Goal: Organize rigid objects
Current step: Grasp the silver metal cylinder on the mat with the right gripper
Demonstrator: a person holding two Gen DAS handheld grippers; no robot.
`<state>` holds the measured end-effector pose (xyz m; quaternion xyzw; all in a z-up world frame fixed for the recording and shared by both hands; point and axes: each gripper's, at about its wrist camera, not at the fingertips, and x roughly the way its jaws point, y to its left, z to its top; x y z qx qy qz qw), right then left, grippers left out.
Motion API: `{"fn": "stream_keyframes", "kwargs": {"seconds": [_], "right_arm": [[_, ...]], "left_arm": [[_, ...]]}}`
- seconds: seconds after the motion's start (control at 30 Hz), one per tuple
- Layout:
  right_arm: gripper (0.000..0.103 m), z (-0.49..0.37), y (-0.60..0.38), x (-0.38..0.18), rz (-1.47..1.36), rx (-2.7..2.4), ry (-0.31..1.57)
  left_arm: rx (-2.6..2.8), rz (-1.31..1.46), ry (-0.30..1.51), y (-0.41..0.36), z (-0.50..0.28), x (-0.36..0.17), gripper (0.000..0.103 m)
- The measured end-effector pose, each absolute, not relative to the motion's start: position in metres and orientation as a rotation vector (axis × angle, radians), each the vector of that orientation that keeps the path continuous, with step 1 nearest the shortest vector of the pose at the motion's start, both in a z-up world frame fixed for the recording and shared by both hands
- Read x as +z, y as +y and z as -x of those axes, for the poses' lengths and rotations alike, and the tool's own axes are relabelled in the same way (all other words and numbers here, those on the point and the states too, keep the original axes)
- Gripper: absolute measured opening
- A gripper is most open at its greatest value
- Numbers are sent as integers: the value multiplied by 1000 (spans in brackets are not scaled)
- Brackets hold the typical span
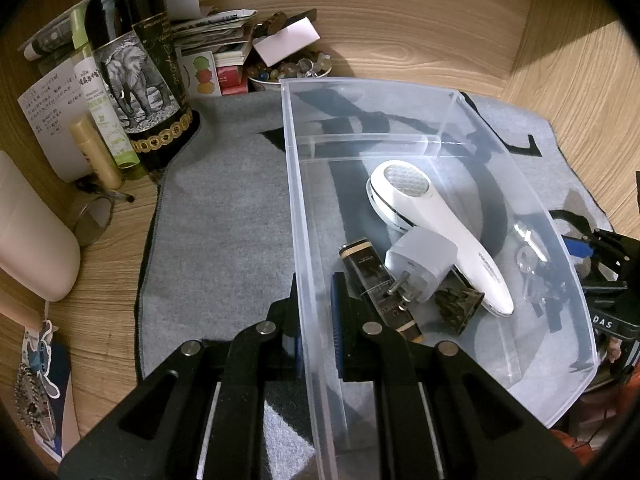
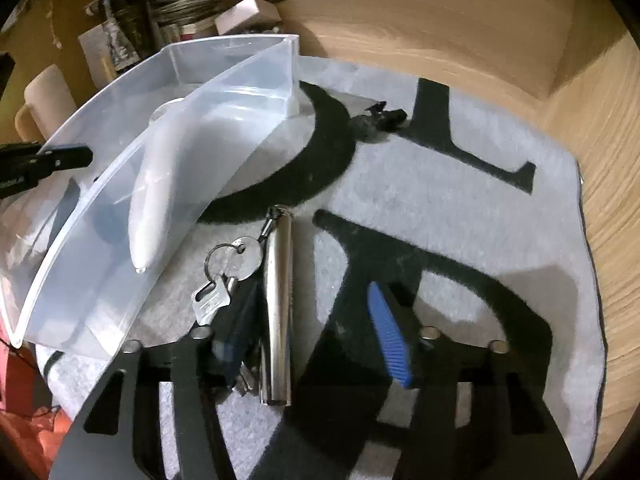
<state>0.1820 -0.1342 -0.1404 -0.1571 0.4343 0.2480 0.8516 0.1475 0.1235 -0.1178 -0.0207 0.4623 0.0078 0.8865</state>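
Two grippers are at work over a grey mat [image 2: 460, 208] with big black letters, spread on a wooden table [image 1: 400, 12]. A clear plastic bin [image 1: 304, 200] sits on the mat. The left gripper [image 1: 316, 320] is pinched on the bin's near side wall, one finger outside and one inside, with the wall squeezed between the blue pads.

Inside the bin lie a white handheld shaver-like device [image 1: 432, 216], a pale grey plug adapter [image 1: 420, 264] leaning against it, a dark lighter [image 1: 372, 276] and a small dark cone-shaped piece [image 1: 456, 308].

Just outside the bin's far side, a bunch of keys [image 2: 224, 280] rests on the mat, joined to a shiny metal cylinder [image 2: 278, 300]. The right gripper [image 2: 316, 340] stands wide open around them: its left finger is beside or perhaps touching the keys, hard to tell in the blur, while the right blue pad [image 2: 390, 336] sits well clear of the cylinder. It has hold of nothing.

Further off on the mat lies a small black object [image 2: 378, 120]. At the table's back stand a dark bottle [image 1: 136, 60] with an elephant label, some tubes, papers and a bowl of beads [image 1: 288, 68].
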Motion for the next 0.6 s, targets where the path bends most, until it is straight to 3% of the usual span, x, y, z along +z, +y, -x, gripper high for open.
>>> {"fn": "stream_keyframes", "kwargs": {"seconds": [0.07, 0.13, 0.6], "right_arm": [[18, -182, -133, -140, 336, 530, 908], [14, -183, -131, -139, 340, 526, 899], [14, -187, -139, -104, 256, 514, 799]], "left_arm": [[15, 43, 961, 124, -148, -118, 11], [15, 43, 961, 124, -148, -118, 11], [15, 42, 961, 124, -148, -118, 11]]}}
